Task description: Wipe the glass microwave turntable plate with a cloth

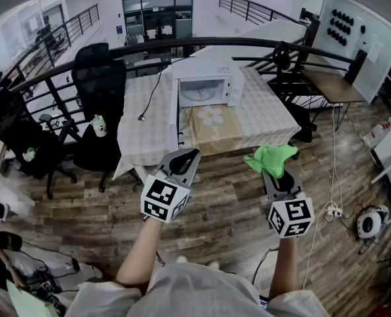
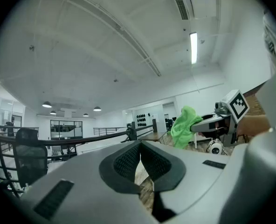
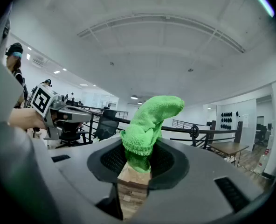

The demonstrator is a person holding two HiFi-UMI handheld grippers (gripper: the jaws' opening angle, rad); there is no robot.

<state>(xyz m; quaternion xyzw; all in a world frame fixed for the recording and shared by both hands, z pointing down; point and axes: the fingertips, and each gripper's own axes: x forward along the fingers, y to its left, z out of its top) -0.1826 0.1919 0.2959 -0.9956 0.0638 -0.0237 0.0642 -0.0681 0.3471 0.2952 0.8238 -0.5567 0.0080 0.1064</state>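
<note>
The white microwave (image 1: pixel 205 88) stands on a checked table (image 1: pixel 149 124) well ahead of me. Its cavity is open, and the round glass turntable plate (image 1: pixel 199 92) shows faintly inside. My right gripper (image 1: pixel 277 170) is shut on a bright green cloth (image 1: pixel 269 156), held over the wooden floor short of the table. In the right gripper view the cloth (image 3: pixel 149 125) sticks up from between the jaws of that gripper (image 3: pixel 137 164). The left gripper (image 1: pixel 189 154) is level with the right one; its jaws are together with nothing between them (image 2: pixel 139 155). From the left gripper view the cloth (image 2: pixel 182 125) hangs at the right.
Two black office chairs (image 1: pixel 100 84) (image 1: pixel 17 131) stand left of the table, one with a small bottle (image 1: pixel 100 125) on its seat. A flower-printed mat (image 1: pixel 212 127) lies before the microwave, beside a loose power plug (image 1: pixel 142 116). A curved black railing (image 1: pixel 248 43) runs behind. Cables and a round device (image 1: pixel 370 222) lie on the floor at the right.
</note>
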